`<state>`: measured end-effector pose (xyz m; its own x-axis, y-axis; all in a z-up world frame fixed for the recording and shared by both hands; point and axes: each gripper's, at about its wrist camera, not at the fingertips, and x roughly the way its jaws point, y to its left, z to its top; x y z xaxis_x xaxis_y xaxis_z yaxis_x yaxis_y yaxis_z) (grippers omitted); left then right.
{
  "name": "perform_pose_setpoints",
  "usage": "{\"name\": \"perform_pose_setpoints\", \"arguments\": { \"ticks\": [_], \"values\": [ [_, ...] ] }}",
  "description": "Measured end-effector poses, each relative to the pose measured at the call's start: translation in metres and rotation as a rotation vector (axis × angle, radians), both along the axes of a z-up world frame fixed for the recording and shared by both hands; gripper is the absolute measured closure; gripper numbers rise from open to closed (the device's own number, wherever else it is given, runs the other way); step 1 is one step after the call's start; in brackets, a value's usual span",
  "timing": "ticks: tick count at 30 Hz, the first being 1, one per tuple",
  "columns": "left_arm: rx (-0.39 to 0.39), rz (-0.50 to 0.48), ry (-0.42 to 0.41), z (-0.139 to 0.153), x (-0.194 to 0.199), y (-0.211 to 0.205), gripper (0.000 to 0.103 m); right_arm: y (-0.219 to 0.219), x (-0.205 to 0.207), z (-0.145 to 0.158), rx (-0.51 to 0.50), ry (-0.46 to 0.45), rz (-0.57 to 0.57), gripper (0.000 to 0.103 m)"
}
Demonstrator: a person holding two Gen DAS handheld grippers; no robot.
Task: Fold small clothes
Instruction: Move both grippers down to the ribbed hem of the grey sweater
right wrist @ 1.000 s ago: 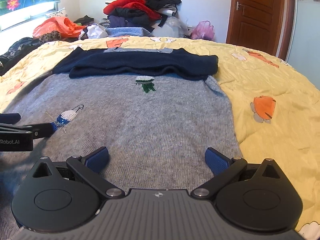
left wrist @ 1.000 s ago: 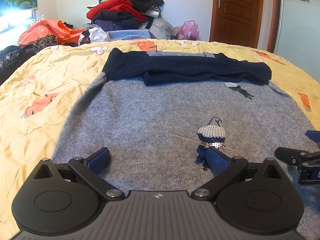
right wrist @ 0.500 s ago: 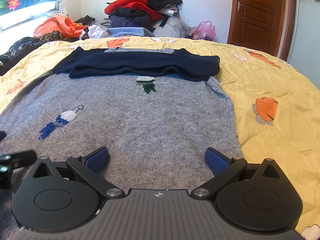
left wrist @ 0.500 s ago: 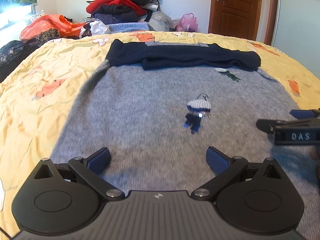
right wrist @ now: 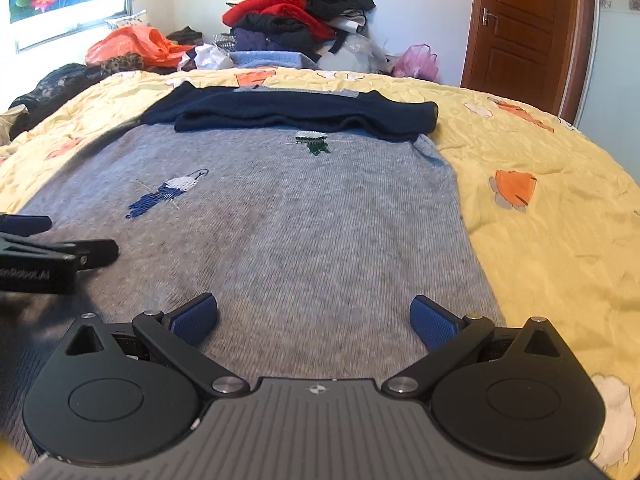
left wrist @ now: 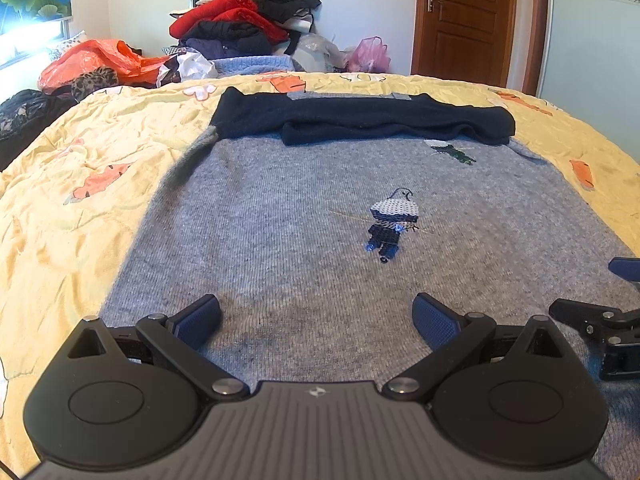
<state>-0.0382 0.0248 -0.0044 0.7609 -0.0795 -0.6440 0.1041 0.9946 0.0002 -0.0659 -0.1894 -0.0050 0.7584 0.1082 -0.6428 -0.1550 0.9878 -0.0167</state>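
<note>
Grey knitted sweater [left wrist: 280, 240] flat just ahead of both wide-spread grippers

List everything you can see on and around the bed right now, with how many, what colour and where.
sweater: one, grey with navy sleeves folded across its far end, flat on the bed
embroidered figures: two, blue-white and green, on the sweater
bedspread: one, yellow with orange prints, under the sweater
clothes pile: one, red, black, purple, against the far wall
orange bag: one, far left
pink bag: one, near the door
door: one, brown, far right
left gripper: fingers open, over the near hem
right gripper: fingers open, over the near hem
</note>
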Motion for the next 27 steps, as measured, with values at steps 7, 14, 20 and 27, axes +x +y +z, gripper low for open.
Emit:
{"name": "perform_pose_setpoints", "arguments": {
  "ticks": [7,14,20,27],
  "values": [
    [0.0,0.002,-0.002,0.0,-0.002,0.0,0.0,0.001,0.002,-0.001,0.003,0.0,0.002,0.0],
    [0.011,0.003,-0.005,0.001,-0.024,0.001,0.0,0.0,0.0,-0.001,0.005,-0.003,0.001,0.0],
    [-0.007,-0.024,0.029,0.005,-0.048,0.007,0.0,-0.001,-0.014,0.001,-0.011,0.0,0.0,0.0],
    [0.012,-0.107,0.073,0.009,-0.099,0.014,0.0,-0.018,-0.072,0.005,-0.004,0.035,0.125,0.0]
  ]
}}
